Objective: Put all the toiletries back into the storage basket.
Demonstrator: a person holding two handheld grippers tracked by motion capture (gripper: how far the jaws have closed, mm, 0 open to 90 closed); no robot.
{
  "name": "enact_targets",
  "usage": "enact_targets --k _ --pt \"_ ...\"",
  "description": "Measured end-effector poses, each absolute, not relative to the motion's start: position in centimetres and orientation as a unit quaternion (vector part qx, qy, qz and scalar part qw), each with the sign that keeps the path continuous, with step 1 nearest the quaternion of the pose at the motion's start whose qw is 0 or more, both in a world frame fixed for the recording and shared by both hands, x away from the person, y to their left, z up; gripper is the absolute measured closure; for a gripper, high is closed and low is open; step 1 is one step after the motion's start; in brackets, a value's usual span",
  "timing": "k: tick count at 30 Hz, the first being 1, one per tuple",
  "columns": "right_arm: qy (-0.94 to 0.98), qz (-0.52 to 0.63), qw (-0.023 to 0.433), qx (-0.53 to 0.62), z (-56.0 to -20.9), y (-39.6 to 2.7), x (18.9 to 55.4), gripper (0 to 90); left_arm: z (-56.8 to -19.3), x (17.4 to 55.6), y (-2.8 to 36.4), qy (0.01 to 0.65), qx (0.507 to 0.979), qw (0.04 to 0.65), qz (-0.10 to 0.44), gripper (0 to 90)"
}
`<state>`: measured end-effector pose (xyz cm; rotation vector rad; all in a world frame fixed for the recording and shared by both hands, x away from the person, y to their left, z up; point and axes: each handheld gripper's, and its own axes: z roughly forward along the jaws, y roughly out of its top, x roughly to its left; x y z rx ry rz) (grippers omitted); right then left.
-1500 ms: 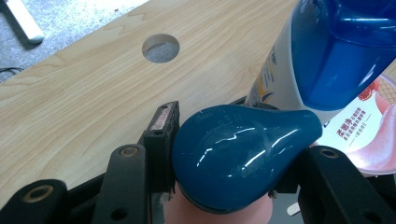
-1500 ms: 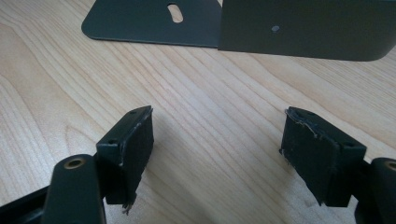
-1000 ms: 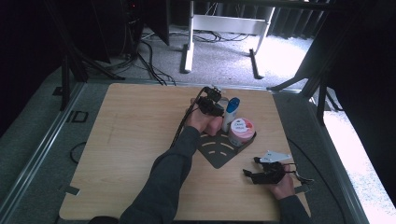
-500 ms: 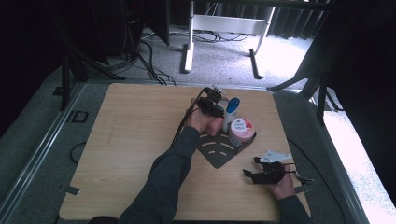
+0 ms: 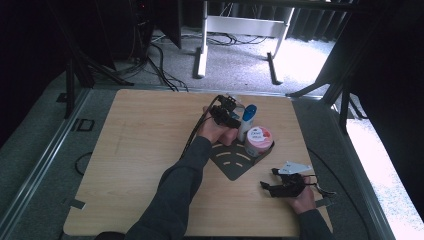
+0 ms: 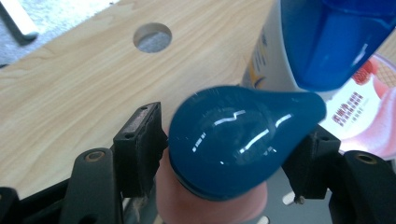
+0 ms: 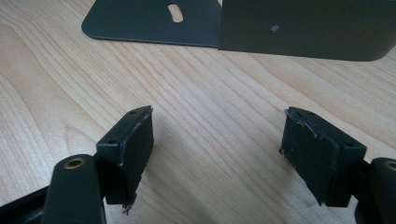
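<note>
A pink bottle [image 6: 210, 205] with a glossy teal drop-shaped cap [image 6: 233, 140] stands between the jaws of my left gripper [image 6: 229, 135]. Those jaws have just been opening, and the pads stand beside the bottle without pressing on it. Right behind it are a white bottle with a blue cap [image 6: 327, 37] and a pink round tub [image 6: 369, 107]. From above, the left gripper [image 5: 225, 114] is at the white bottle [image 5: 247, 120], with the tub [image 5: 259, 140] beside it on a dark metal stand [image 5: 231, 162]. My right gripper [image 5: 267, 187] rests open over bare wood [image 7: 219, 135], facing the stand [image 7: 303, 28].
The wooden table [image 5: 140, 150] has a round hole [image 6: 152, 37] near the bottles. Its left half is bare wood. Grey carpet, cables and a desk frame [image 5: 235, 30] lie beyond the far edge. A metal rail [image 5: 45, 165] runs along the left side.
</note>
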<state>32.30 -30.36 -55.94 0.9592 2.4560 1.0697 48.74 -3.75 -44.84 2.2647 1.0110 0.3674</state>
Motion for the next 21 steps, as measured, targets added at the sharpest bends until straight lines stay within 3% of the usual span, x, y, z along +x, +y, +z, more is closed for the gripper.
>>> enact_targets --k 21 --pt "0.854 0.372 0.147 0.333 -55.9 -30.4 32.3 24.9 -44.0 45.6 -1.1 0.350 0.872 0.306 0.155 33.9"
